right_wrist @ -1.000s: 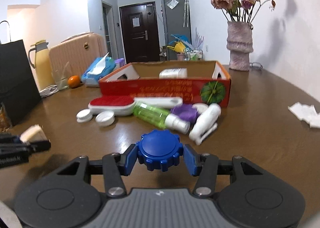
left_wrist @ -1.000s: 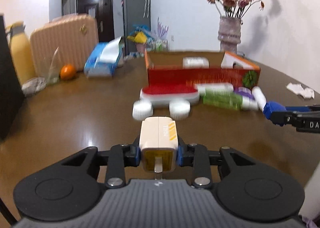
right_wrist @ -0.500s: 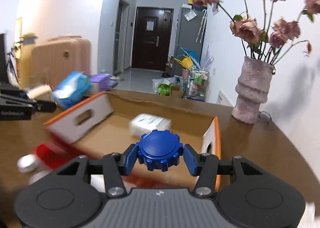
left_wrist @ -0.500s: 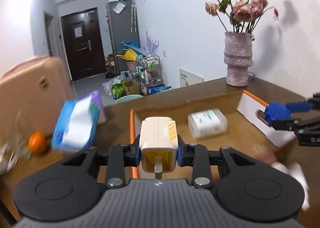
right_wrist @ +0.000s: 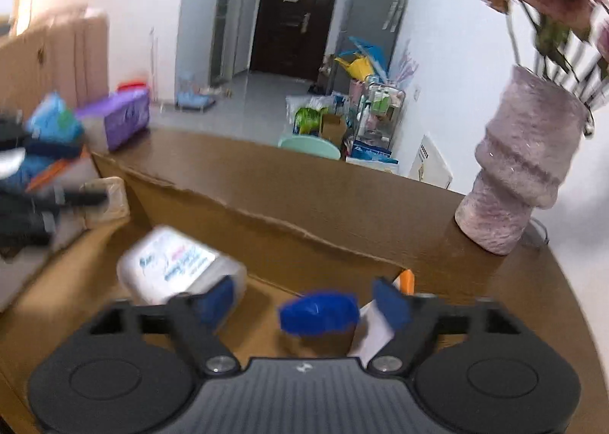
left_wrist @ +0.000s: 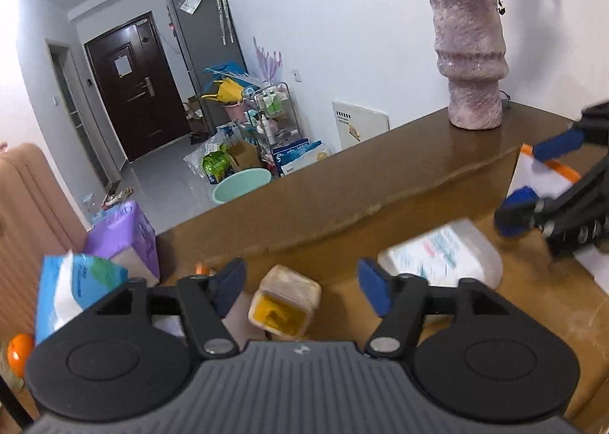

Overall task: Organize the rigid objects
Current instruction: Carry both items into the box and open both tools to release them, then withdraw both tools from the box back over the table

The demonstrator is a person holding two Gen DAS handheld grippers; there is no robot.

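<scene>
Left wrist view: my left gripper stood wide open, holding nothing. Between and just ahead of its fingers the cream block sat clear of both pads, inside the cardboard box, near the box's left end. I could not tell whether it was resting on the floor or falling. Its yellow end face was turned back toward my camera, so its long axis ran roughly away from me toward the far box wall, tilted a little to the right. Ahead and to the right lay the white plastic pack, blurred. Further right my other tool's blue pads showed, spread apart.

Right wrist view: my right gripper was also spread open and empty. The blue knob sat between the fingers, nearer the right one, by the box's right end wall. It looked edge-on, its flat face turned upward and away from me, though blur hid the detail. The white pack lay ahead of my left finger, its long axis slanting away to the left.

As I judged it, the risks were the knob rolling on its rim against the end wall, and either open finger clipping its piece or the pack if I drew back crooked.
</scene>
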